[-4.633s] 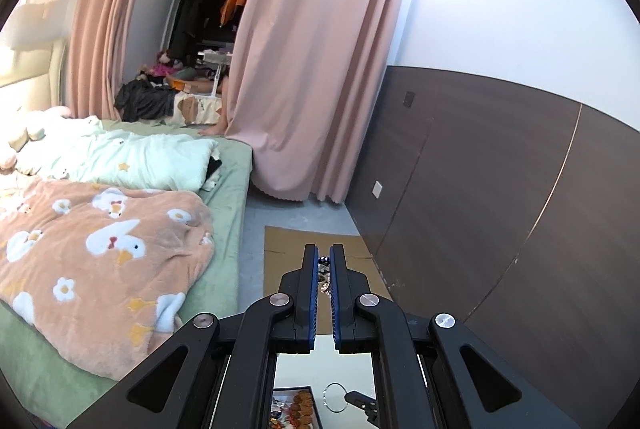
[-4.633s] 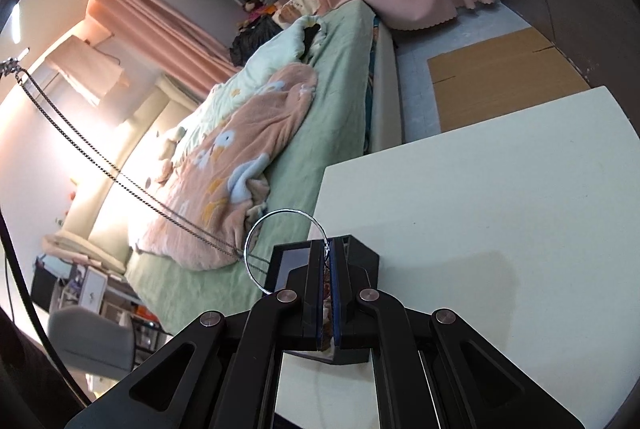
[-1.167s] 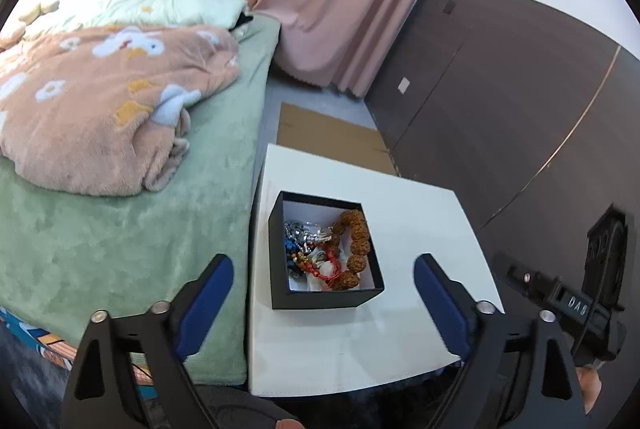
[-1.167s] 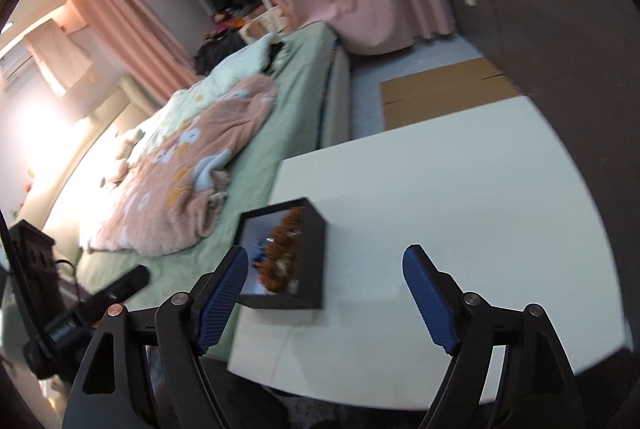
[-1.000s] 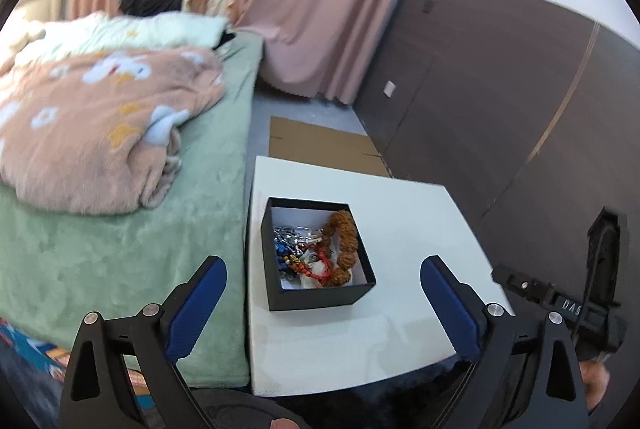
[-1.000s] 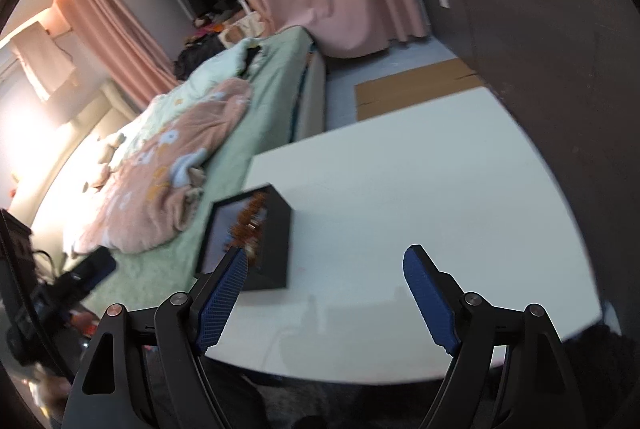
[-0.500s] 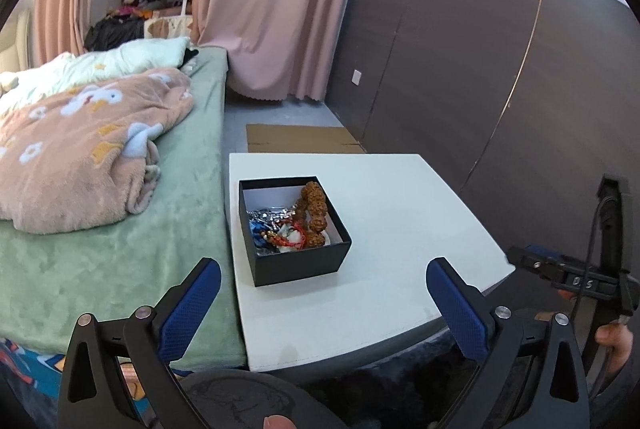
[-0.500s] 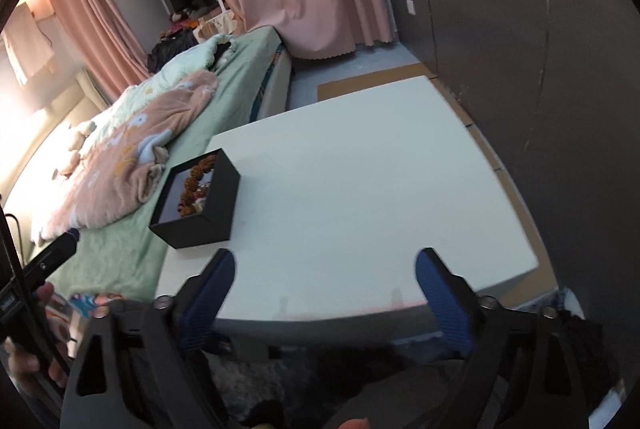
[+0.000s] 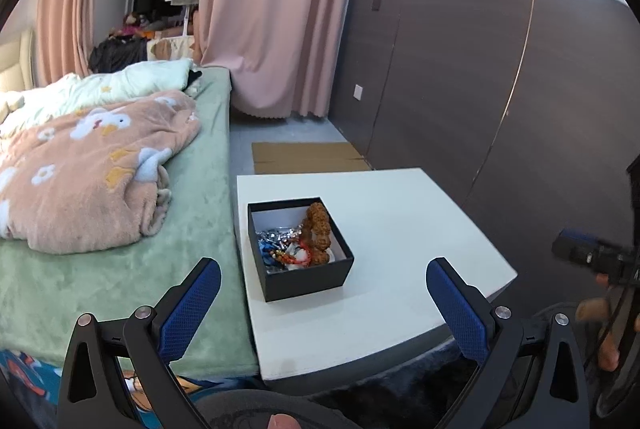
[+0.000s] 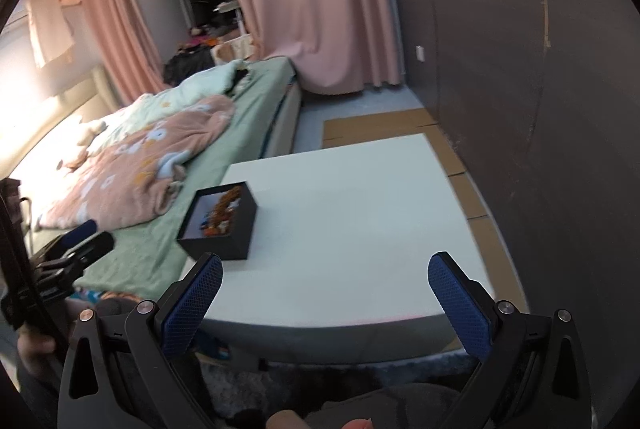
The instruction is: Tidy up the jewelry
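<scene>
**Jewelry in the box, both grippers held back and empty**

The jewelry (image 9: pixel 298 243) lies heaped in the black box (image 9: pixel 304 279): a chunky brown bead string leans along the right inner wall, and silver, blue and red pieces are tangled on the left and near side. Nothing lies loose on the tabletop (image 9: pixel 400 229), so the sorting looks finished or close to it. The box is lidless and sits at the left edge of the tabletop, towards the near corner, just beside the bed (image 9: pixel 120 269), probably so that either gripper can reach straight down into it.

The left gripper (image 9: pixel 320 305) hangs above and short of the near edge of the tabletop, its fingers (image 9: pixel 188 311) spread wide with nothing between them, the box in view beyond the gap. The right gripper (image 10: pixel 326 301) is likewise short of the near edge, to the right of the box; its fingers (image 10: pixel 460 311) are opening, already wide, and nothing is between them. Both being empty and clear of the box reads as a pause away from it, not a reach.

Beyond the tabletop a flattened cardboard sheet (image 9: pixel 304 157) lies on the floor, with pink curtains (image 9: pixel 280 9) at the far wall.
</scene>
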A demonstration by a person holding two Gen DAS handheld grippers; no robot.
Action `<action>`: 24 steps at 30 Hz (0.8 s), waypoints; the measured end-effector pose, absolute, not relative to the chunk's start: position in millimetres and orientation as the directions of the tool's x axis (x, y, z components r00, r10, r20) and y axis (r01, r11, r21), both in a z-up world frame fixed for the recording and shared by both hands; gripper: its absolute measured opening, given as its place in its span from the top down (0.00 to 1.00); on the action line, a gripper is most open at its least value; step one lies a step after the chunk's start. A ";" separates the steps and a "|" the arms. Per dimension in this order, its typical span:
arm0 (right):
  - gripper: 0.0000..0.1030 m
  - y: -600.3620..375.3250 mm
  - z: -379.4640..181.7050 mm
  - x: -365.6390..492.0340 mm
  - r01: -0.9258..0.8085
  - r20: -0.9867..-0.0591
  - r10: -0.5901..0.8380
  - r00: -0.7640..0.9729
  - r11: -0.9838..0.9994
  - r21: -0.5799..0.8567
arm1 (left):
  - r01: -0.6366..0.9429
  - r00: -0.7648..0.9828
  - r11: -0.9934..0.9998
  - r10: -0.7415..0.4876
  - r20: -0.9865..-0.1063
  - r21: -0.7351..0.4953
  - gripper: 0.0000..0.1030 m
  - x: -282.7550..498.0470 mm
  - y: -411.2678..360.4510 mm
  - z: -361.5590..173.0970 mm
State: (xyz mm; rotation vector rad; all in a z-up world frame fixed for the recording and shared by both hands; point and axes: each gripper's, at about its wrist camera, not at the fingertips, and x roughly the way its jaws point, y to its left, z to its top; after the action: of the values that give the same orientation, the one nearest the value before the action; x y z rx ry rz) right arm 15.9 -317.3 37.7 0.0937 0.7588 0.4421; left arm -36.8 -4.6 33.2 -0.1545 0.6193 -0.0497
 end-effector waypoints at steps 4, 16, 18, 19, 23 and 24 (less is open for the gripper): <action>0.00 -317.6 36.7 13.1 -0.389 -0.637 0.481 0.603 0.874 0.292 | -0.038 0.804 0.990 -0.049 -0.592 -0.133 0.00 -35.8 -11.1 28.3; 0.00 -319.7 34.1 13.2 -0.372 -0.635 0.499 0.590 0.866 0.334 | -0.043 0.820 0.990 -0.043 -0.570 -0.136 0.00 -40.1 -12.7 28.4; 0.00 -321.2 32.8 14.6 -0.364 -0.639 0.503 0.583 0.864 0.349 | -0.044 0.823 0.990 -0.041 -0.567 -0.135 0.00 -40.8 -13.1 29.2; 0.00 -321.8 32.3 15.1 -0.363 -0.639 0.507 0.578 0.861 0.355 | -0.044 0.823 0.990 -0.042 -0.566 -0.137 0.00 -40.8 -12.9 29.3; 0.00 -322.3 32.4 15.0 -0.361 -0.639 0.499 0.586 0.866 0.346 | -0.051 0.817 0.986 -0.049 -0.575 -0.157 0.00 -39.9 -10.6 28.4; 0.00 -321.3 32.4 14.9 -0.362 -0.639 0.497 0.587 0.867 0.342 | -0.054 0.815 0.985 -0.050 -0.577 -0.162 0.00 -39.6 -9.9 28.3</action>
State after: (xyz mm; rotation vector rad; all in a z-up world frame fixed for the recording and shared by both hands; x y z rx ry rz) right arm 14.9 -321.3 32.4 0.1823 0.7999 0.5038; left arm -39.6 -9.9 28.3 -0.1741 0.6185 0.0016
